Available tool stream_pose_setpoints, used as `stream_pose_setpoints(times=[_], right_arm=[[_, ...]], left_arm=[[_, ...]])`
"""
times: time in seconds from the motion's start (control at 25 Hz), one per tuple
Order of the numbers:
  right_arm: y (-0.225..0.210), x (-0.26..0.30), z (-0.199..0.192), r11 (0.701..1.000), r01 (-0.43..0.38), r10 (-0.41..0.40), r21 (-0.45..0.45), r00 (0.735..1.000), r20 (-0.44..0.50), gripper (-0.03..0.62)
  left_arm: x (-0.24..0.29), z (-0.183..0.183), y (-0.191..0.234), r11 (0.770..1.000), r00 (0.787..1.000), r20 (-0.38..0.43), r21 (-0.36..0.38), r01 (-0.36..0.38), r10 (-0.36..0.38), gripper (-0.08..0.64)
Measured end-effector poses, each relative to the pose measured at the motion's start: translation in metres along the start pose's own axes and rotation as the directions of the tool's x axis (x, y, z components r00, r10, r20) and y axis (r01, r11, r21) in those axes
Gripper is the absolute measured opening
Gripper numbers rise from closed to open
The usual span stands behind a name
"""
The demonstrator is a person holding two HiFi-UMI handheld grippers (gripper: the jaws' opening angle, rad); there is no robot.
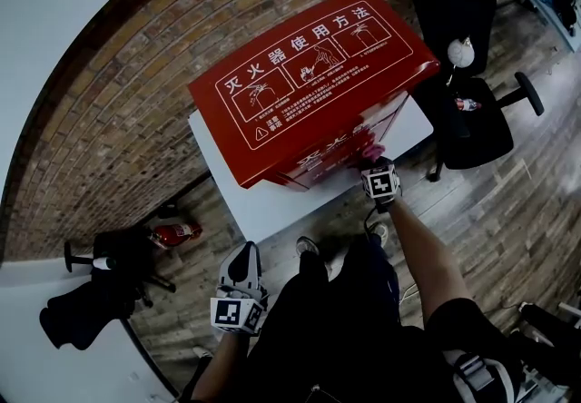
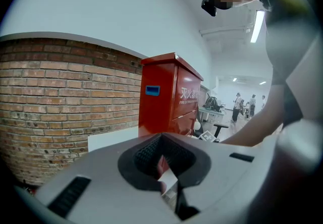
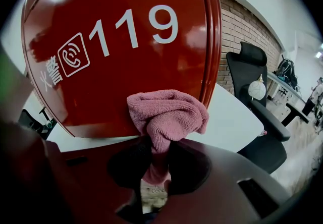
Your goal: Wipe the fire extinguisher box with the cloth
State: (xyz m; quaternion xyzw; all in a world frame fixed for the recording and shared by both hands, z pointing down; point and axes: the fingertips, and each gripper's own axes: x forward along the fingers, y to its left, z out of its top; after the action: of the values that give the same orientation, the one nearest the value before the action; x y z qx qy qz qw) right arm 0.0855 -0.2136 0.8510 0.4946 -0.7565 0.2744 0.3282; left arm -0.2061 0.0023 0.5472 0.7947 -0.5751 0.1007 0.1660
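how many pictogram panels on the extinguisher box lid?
3, in a row across the top of the fire extinguisher box: left panel, middle panel, right panel. None appear hidden.

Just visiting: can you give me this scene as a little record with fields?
Box: red fire extinguisher box on a white platform, beside a brick wall
Cloth: pink cloth, at the box's front face
Right gripper: shut on the cloth
Left gripper: shut, empty, held back from the box
Nearby: black office chair
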Motion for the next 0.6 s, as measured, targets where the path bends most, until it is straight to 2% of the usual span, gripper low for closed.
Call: stream_pose_setpoints(times=[0.28, 0.48, 0.6], right_arm=[[0.011, -0.001, 0.004, 1.0, 0.006, -0.006, -0.001, 1.0, 0.019, 0.077], [0.02, 0.004, -0.004, 1.0, 0.007, -0.007, 0.017, 1.0, 0.013, 0.077], [0.027, 0.005, -0.005, 1.0, 0.0, 0.0, 0.027, 1.0, 0.016, 0.077]], left_arm=[[-0.005, 0.001, 0.006, 1.0, 1.0, 0.003, -0.01, 0.01, -0.01, 0.023], [-0.006, 0.005, 0.012, 0.999, 1.0, 0.002, 0.027, 0.025, -0.025, 0.023], [-0.009, 0.002, 0.016, 0.999, 0.999, -0.014, 0.018, 0.03, -0.029, 0.023]])
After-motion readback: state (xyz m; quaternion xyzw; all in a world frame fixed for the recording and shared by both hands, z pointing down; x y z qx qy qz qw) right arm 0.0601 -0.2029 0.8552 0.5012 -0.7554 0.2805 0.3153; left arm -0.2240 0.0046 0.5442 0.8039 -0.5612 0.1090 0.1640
